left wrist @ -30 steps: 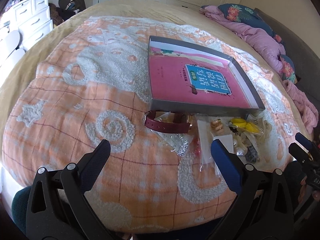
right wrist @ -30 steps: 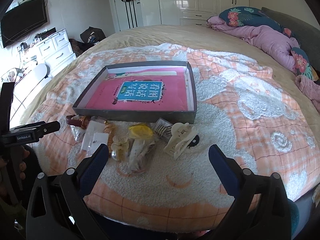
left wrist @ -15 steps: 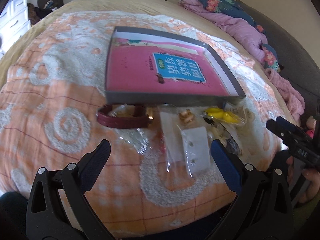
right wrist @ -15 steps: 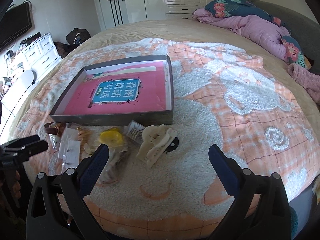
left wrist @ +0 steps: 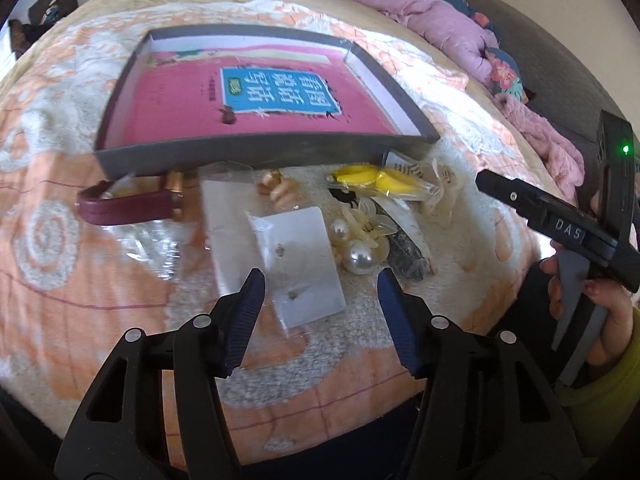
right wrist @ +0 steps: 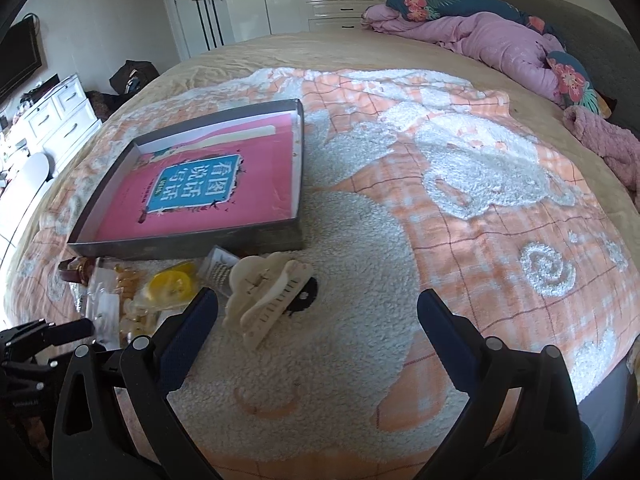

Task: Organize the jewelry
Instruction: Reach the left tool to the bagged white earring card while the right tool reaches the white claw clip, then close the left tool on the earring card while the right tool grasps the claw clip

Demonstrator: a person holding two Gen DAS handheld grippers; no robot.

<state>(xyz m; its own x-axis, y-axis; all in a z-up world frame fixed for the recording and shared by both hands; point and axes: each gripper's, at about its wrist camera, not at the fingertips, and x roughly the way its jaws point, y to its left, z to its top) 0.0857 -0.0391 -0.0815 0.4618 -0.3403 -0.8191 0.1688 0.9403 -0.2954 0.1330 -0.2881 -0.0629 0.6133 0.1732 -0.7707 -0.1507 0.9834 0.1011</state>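
A grey shallow box (left wrist: pixel 256 152) with a pink book inside lies on the bed; it also shows in the right wrist view (right wrist: pixel 188 246). Jewelry lies in front of it: a maroon watch strap (left wrist: pixel 128 209), a white earring card in a clear bag (left wrist: pixel 298 260), pearl earrings (left wrist: pixel 358 246), a yellow piece in a bag (left wrist: pixel 376 178), a cream claw clip (right wrist: pixel 266 296). My left gripper (left wrist: pixel 320 300) is open, its fingers either side of the earring card's near edge. My right gripper (right wrist: pixel 316 328) is open and empty, just right of the claw clip.
An orange and white blanket (right wrist: pixel 460 216) covers the bed. A pink quilt (right wrist: pixel 492 36) and pillows lie at the far right. White drawers (right wrist: pixel 60 116) stand at the left. The right gripper's body (left wrist: pixel 560 228) shows at the right of the left wrist view.
My left gripper has moved forward and right over the jewelry pile, and its fingers have narrowed around the earring card. My right gripper has drifted right, so the box and the pile sit further left.
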